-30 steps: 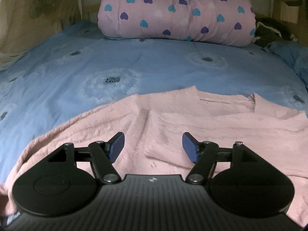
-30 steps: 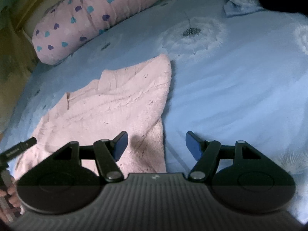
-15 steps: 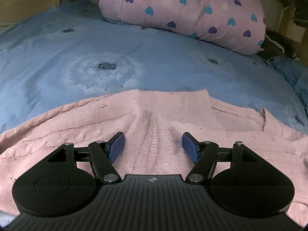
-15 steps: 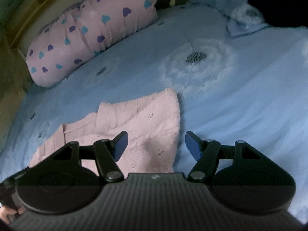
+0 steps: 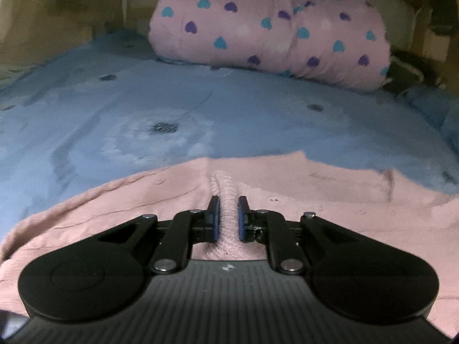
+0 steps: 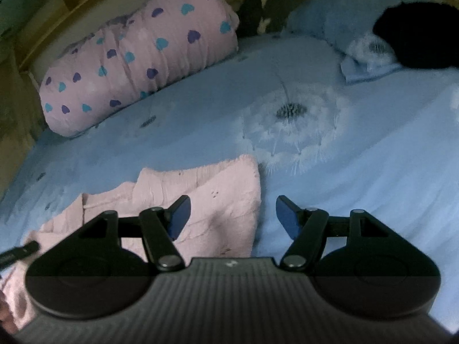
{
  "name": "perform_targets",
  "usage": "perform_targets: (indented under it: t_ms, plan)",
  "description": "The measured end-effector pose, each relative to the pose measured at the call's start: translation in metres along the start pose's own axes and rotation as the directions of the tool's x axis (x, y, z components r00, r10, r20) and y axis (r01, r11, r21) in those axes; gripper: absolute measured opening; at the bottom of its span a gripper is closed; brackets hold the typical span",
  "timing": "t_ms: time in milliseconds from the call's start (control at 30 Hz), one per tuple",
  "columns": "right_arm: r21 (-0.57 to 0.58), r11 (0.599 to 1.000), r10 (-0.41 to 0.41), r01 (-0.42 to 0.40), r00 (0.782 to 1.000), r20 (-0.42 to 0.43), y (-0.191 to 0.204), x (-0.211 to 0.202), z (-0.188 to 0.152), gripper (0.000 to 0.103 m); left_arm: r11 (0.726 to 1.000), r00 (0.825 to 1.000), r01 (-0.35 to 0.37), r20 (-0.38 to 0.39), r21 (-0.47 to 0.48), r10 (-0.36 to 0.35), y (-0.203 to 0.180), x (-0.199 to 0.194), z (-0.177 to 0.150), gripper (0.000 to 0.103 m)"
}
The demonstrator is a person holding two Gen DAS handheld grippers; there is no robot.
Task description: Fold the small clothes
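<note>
L tool (image 5: 228, 218) pinches pink sweater (image 5: 287, 206) ridge on bed (image 5: 229, 120); R tool (image 6: 233, 215) spread over sweater's edge. Best lift evenly, avoid bunching.

Both my wrist views are dim and soft, with a cool bluish cast over the bed sheet (image 5: 258, 120). Fisheye bending curves the edges and the corners fall to black. My left view is smeared, the heart-print bolster (image 5: 269, 34) hazy. In my right view light comes from the right, brightening the sheet there; the near gripper body (image 6: 229, 295) sits in shadow.
</note>
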State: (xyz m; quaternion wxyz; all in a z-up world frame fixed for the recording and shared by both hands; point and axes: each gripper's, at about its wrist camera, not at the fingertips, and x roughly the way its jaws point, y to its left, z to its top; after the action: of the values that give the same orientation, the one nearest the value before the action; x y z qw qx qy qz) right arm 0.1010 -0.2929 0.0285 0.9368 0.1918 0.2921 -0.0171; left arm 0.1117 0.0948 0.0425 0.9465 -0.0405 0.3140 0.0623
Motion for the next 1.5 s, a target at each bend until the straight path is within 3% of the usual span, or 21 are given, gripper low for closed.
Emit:
perform_targets:
  t_ms: [100, 233, 333, 400, 500, 533, 733, 1167, 1500]
  plan:
    - [0.003, 1.0, -0.013, 0.013, 1.0, -0.001, -0.002, 0.001, -0.001, 0.068, 1.0, 0.998, -0.024, -0.062, 0.019, 0.025, 0.001, 0.008, -0.007, 0.015]
    - [-0.008, 0.999, -0.046, 0.046, 0.998, -0.045, -0.002, 0.009, -0.006, 0.068, 0.99, 0.997, -0.062, -0.043, 0.125, 0.067, -0.01, 0.009, -0.014, 0.016]
    - [-0.105, 0.99, -0.106, 0.095, 0.989, -0.101, 0.005, 0.022, -0.016, 0.067, 0.983, 0.996, -0.082, -0.029, 0.163, 0.088, -0.014, 0.008, -0.017, 0.018]
    - [-0.192, 0.974, -0.139, 0.121, 0.987, -0.083, 0.013, 0.024, -0.022, 0.067, 0.98, 0.995, -0.09, -0.024, 0.177, 0.096, -0.014, 0.008, -0.017, 0.023]
    - [-0.226, 0.965, -0.156, 0.135, 0.985, -0.076, 0.017, 0.023, -0.024, 0.067, 0.978, 0.993, -0.114, -0.016, 0.175, 0.118, -0.01, 0.007, -0.017, 0.043]
    - [-0.22, 0.967, -0.152, 0.132, 0.985, -0.078, 0.016, 0.023, -0.024, 0.066, 0.979, 0.992, -0.118, -0.015, 0.168, 0.122, -0.007, 0.007, -0.017, 0.049]
    - [-0.173, 0.978, -0.133, 0.117, 0.988, -0.083, 0.016, 0.015, -0.019, 0.067, 0.991, 0.995, -0.079, -0.045, 0.105, 0.084, 0.005, 0.001, -0.011, 0.056]
    - [-0.175, 0.984, 0.017, -0.03, 0.997, -0.073, 0.033, -0.017, -0.02, 0.067, 0.994, 0.995, -0.065, -0.072, 0.093, 0.072, -0.001, -0.026, -0.011, 0.086]
    - [-0.183, 0.979, 0.075, -0.085, 0.995, -0.06, 0.035, -0.05, -0.031, 0.067, 0.993, 0.995, -0.068, -0.072, 0.101, 0.076, 0.0, -0.073, -0.019, 0.09]
